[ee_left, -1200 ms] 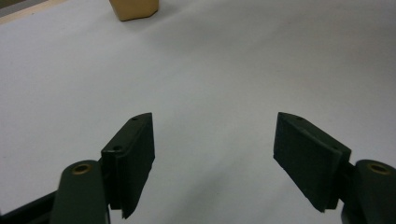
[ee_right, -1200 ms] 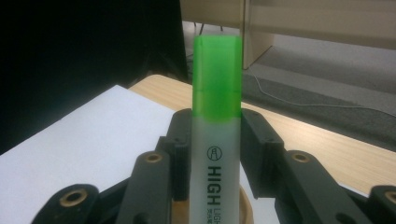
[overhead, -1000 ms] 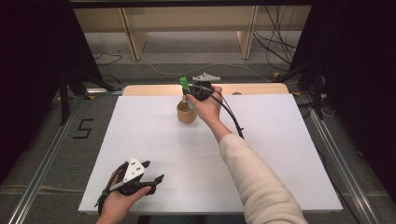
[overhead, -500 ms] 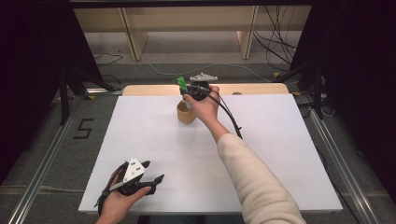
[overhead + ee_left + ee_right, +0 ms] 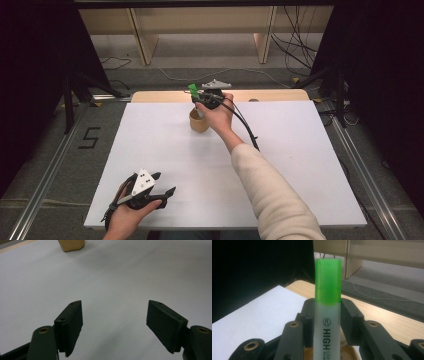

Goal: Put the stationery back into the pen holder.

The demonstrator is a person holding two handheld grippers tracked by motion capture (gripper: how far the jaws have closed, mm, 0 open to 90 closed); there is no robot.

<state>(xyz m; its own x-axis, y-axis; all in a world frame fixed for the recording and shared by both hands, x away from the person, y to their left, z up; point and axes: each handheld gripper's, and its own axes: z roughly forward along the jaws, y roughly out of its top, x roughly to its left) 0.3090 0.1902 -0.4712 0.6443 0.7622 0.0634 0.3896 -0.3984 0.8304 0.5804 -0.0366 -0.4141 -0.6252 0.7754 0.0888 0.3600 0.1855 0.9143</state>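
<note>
Green and white, the highlighter pen [image 5: 327, 312] stands straight up between the two black jaws of the right tool [image 5: 327, 315]. Both jaws press on its sides, so this tool has a tight hold of it. The pen has a bright green cap on top and the word HIGH printed down its pale body. Its bottom end goes down into a round tan cup [image 5: 198, 121], and the rim of that cup shows just under the jaws in the right gripper view. From the high view, the right tool [image 5: 200, 100] is over the cup at the far side of the white bench [image 5: 300, 150], with the green cap [image 5: 193, 90] sticking up. A long sleeve [image 5: 270, 195] reaches across the bench to it.

Down at the near left corner, the left tool [image 5: 159, 187] sits in the other hand. In the left gripper view its jaws stand wide apart with nothing between them, and the white bench lies beyond them. The tan cup [image 5: 71, 245] is far off at the top of that view.
</note>
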